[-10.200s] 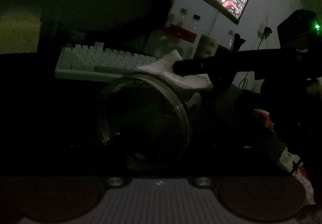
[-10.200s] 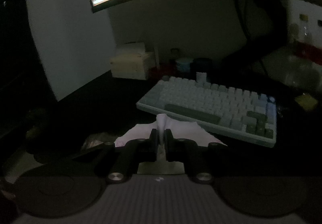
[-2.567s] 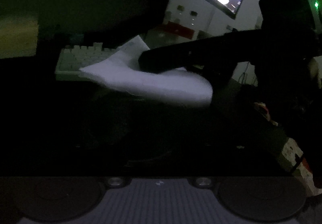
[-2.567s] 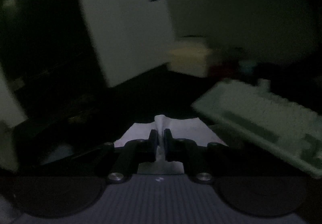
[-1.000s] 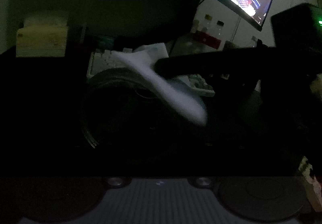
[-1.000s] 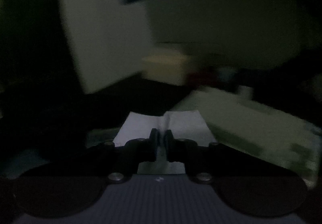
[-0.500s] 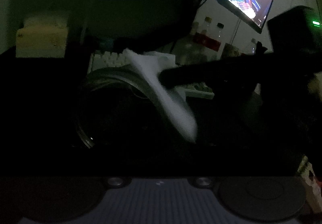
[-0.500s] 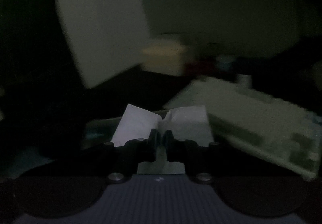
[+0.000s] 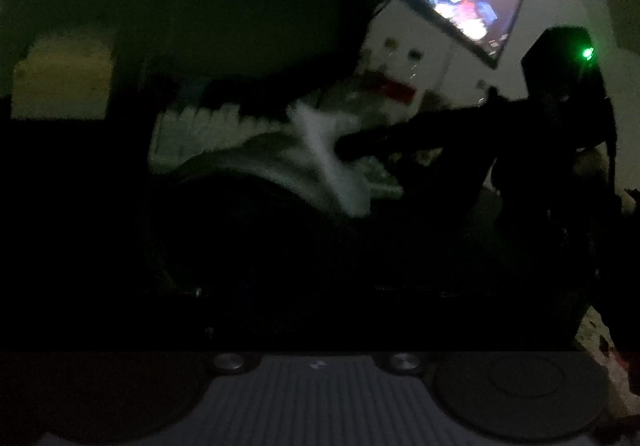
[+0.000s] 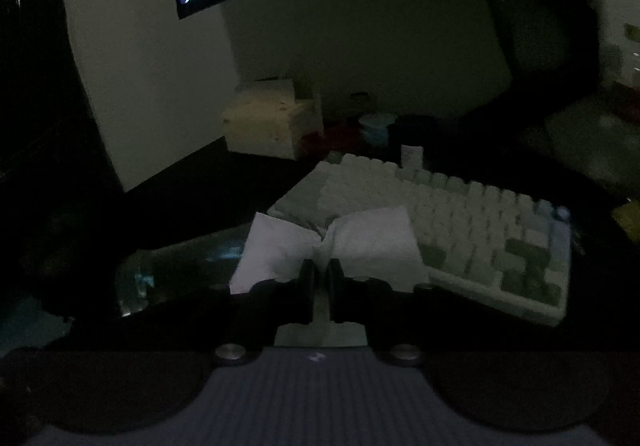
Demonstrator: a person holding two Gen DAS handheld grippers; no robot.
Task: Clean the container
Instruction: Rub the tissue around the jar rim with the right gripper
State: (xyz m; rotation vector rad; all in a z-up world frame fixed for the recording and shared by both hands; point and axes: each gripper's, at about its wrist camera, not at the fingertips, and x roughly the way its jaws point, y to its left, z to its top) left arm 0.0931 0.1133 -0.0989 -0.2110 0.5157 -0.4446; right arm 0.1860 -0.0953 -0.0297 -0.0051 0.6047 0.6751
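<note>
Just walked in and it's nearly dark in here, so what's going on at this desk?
Someone is wiping a glass container with a white tissue. The right gripper is shut on the tissue, pressing it at the container's rim, near the keyboard. The left gripper faces the container, but its fingers are lost in the dark.

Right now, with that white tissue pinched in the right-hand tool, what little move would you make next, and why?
Probably sweep the tissue along the glass container rim. The right gripper is shut on it at the rim. The left gripper's fingers are lost in the dark.
</note>
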